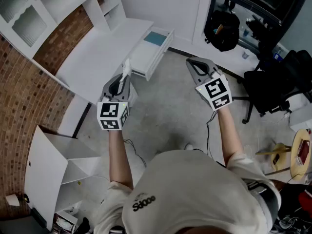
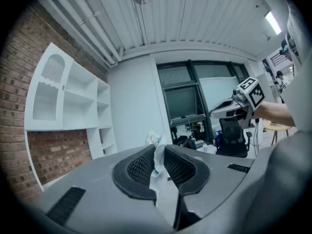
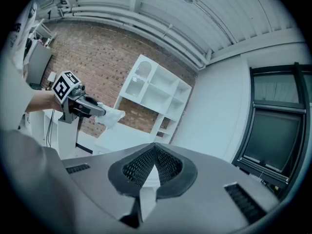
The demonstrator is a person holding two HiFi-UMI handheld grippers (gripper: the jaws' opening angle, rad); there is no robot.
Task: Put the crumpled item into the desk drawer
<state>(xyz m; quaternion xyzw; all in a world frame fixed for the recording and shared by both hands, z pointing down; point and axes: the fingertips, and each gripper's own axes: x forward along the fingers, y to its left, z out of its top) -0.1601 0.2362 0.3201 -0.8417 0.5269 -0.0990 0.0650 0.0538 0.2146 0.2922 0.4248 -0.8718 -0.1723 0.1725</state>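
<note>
I count one crumpled item [image 2: 157, 165], one open drawer [image 1: 162, 51] and two grippers. My left gripper [image 1: 126, 75] is narrowed onto the item, a white strip pinched between its pads. The strip's long axis runs along the jaws, and its ragged end pokes out past the tips toward the drawer just ahead. My right gripper [image 1: 193, 62] hangs well apart to the right over the floor [image 1: 170, 111], tips together, empty.
</note>
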